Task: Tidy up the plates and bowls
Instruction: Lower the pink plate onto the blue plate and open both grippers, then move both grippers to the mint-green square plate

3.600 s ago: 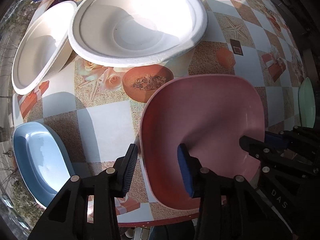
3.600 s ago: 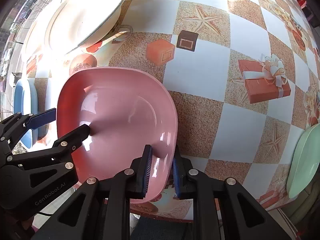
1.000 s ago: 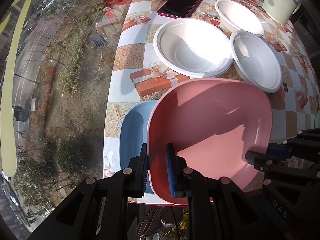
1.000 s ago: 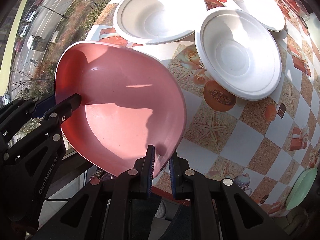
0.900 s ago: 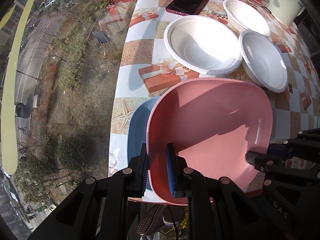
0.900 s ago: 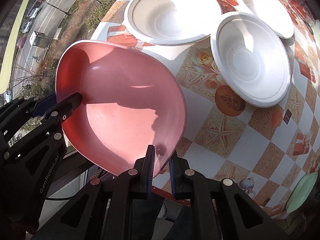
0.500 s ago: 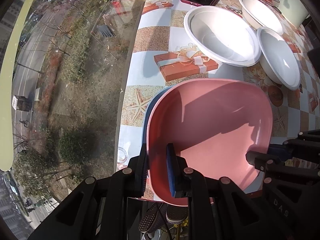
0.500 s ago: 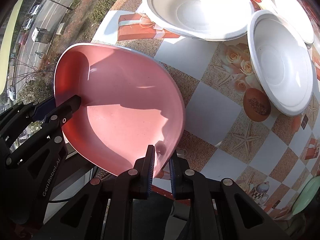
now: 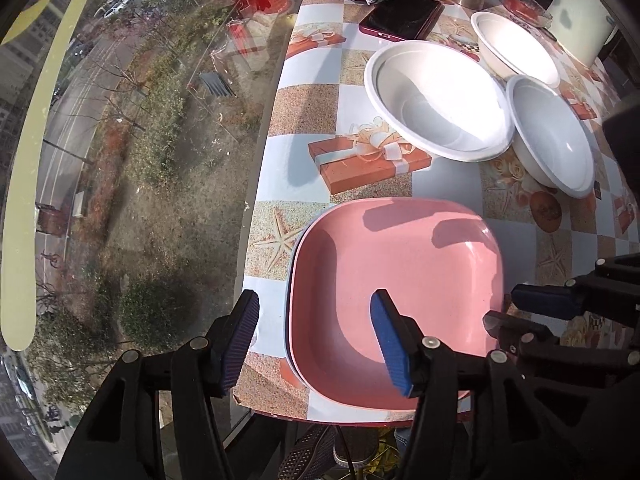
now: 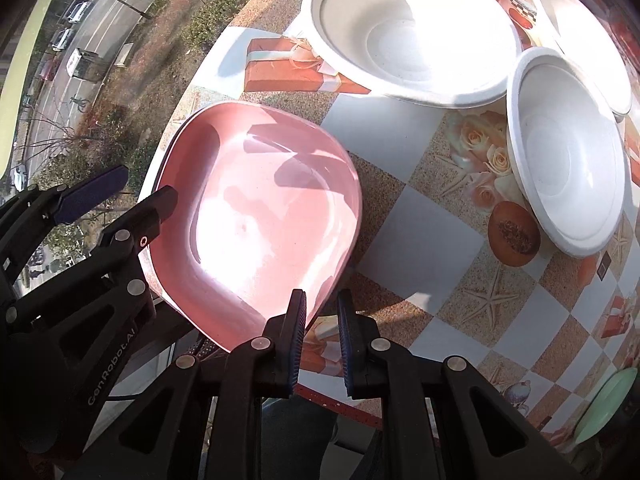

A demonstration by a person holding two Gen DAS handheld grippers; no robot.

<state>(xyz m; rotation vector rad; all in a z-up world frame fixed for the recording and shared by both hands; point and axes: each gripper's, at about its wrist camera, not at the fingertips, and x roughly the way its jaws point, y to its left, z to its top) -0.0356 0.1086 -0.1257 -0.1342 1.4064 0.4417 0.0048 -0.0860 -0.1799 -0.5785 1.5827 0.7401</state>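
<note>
A pink square plate (image 9: 396, 268) lies flat on a blue plate (image 9: 297, 242) at the table's near left corner; only a thin blue edge (image 10: 163, 168) shows. My left gripper (image 9: 316, 340) is opening, its jaws wide apart on either side of the pink plate's left rim without touching it. My right gripper (image 10: 322, 336) is opening too: a narrow gap shows between its pads at the pink plate's (image 10: 260, 216) near right corner, and the rim no longer looks pinched. Each gripper shows in the other's view, the right gripper (image 9: 520, 314) and the left gripper (image 10: 128, 200).
Three white bowls (image 9: 436, 100) (image 9: 552, 136) (image 9: 516, 48) sit behind the plates, two overlapping. A pale green plate (image 10: 604, 408) lies at the far right edge. A dark red phone (image 9: 400, 20) lies at the back. A window runs along the table's left edge (image 9: 260, 160).
The pink plate has been lowered from a tilted hold onto the blue plate. The left jaws have sprung wide open and the right jaws have parted slightly.
</note>
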